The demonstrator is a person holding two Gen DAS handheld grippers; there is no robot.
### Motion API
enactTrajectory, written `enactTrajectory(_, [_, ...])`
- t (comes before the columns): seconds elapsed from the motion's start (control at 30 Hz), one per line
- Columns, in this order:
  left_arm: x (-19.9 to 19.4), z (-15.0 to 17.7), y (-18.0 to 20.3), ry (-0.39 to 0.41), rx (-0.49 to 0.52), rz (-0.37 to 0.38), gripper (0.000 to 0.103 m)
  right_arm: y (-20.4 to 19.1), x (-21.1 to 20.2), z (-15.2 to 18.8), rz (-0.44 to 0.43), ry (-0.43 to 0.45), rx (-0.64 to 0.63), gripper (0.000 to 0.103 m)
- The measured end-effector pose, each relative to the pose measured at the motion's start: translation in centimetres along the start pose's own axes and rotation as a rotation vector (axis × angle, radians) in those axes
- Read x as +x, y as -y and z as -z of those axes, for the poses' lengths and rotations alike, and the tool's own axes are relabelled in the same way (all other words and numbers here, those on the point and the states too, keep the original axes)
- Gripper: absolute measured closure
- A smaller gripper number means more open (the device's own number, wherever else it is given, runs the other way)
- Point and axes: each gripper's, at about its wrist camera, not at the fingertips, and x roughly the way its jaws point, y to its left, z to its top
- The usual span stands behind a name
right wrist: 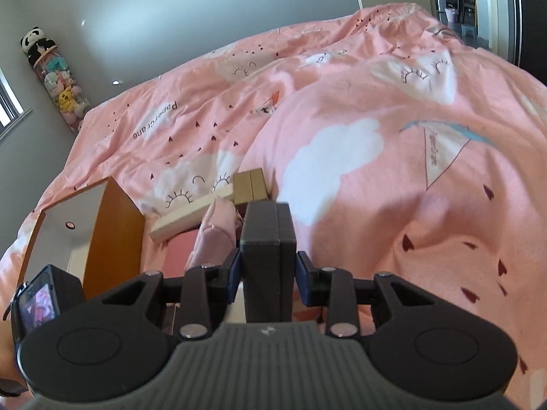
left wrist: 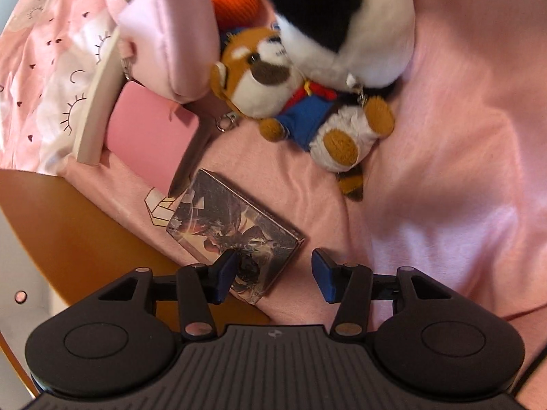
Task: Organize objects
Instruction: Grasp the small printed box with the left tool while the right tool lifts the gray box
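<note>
A: Pointing steeply down, your left gripper (left wrist: 273,275) hangs with jaws spread wide, nothing pressed between them; a printed card box (left wrist: 232,235) lies just beneath on pink cloth (left wrist: 444,171).

B: And my right?

A: Your right gripper (right wrist: 267,275) clamps a dark box (right wrist: 267,249) above the bed's pink quilt (right wrist: 376,119).

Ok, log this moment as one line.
left gripper: open, over picture box | right gripper: shut on dark box | plush toys: lying on pink bedding
</note>
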Motion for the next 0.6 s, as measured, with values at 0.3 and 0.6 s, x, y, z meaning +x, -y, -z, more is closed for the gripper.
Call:
enactTrajectory(0.3, [2.8, -0.9, 0.9, -0.057, 0.081, -0.113, 0.024, 0.5, 0.5, 0.0, -0.023, 0.019, 0.01, 0.067])
enactTrajectory(0.6, [4.9, -0.8, 0.9, -0.073, 0.108, -0.15, 0.017, 0.7, 0.7, 0.1, -0.028, 0.021, 0.012, 0.067])
